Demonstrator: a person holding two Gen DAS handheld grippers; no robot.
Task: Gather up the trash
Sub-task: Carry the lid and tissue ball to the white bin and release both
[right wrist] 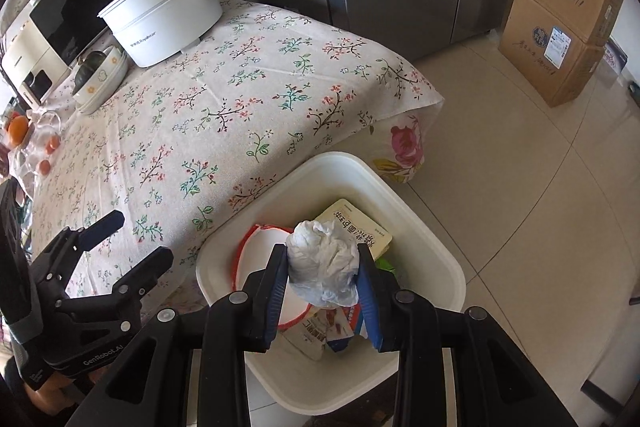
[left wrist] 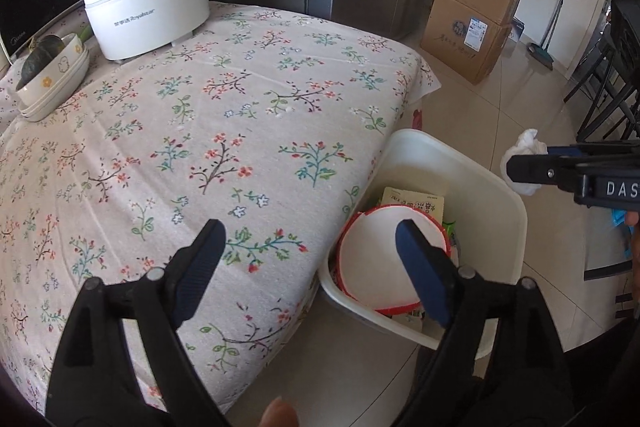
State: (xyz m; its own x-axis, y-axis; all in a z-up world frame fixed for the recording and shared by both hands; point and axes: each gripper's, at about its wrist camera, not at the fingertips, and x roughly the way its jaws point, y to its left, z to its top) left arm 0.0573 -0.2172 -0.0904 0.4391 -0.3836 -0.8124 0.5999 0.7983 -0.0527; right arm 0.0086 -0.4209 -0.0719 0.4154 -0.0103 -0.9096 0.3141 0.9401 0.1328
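The right claw [right wrist: 323,275] is clamped on a crumpled white tissue wad [right wrist: 322,261], held above the white trash bin [right wrist: 436,247] on the floor beside the surface's [right wrist: 224,115] near corner. The left claw [left wrist: 310,259] is spread wide, holding nothing, over the surface's edge and the bin's paper bowl [left wrist: 376,267].

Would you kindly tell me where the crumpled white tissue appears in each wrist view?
Left wrist view: crumpled white tissue at right edge, behind the right gripper.
Right wrist view: centre, tissue held above the bin.
Shared landmark: white trash bin.
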